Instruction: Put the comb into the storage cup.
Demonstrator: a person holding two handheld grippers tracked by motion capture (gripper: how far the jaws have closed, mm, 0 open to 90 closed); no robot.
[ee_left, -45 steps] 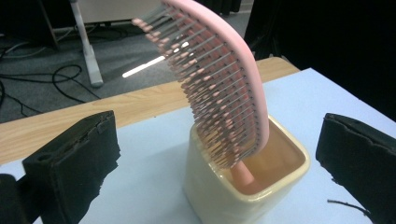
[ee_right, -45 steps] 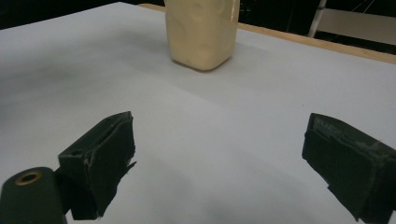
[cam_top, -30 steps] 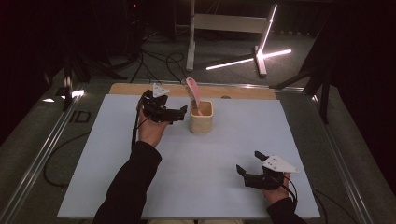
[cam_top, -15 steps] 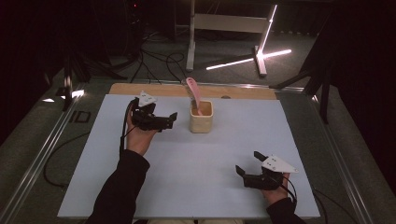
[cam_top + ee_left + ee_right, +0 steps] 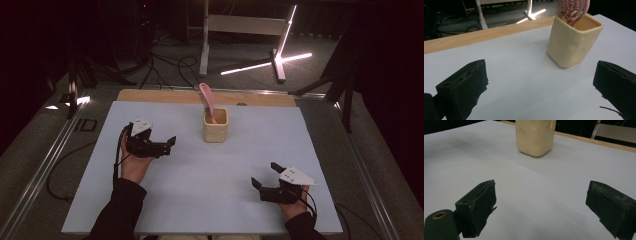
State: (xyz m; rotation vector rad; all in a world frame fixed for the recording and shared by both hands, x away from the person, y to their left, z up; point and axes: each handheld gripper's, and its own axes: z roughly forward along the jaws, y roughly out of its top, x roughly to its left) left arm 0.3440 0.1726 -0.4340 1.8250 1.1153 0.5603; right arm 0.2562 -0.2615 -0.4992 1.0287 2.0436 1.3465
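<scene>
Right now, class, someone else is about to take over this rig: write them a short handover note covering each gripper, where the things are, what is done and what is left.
Left gripper: jaws open, holding nothing, on the table's left side, pointing toward the cream cup.
Right gripper: jaws open, holding nothing, near the front right edge.
Things: the cream cup stands upright toward the back middle of the table; the pink hairbrush stands in it, bristle end up, leaning left.
Done: the brush is in the cup.
Left: apparently nothing but parking both grippers; check with whoever set the job.
</scene>
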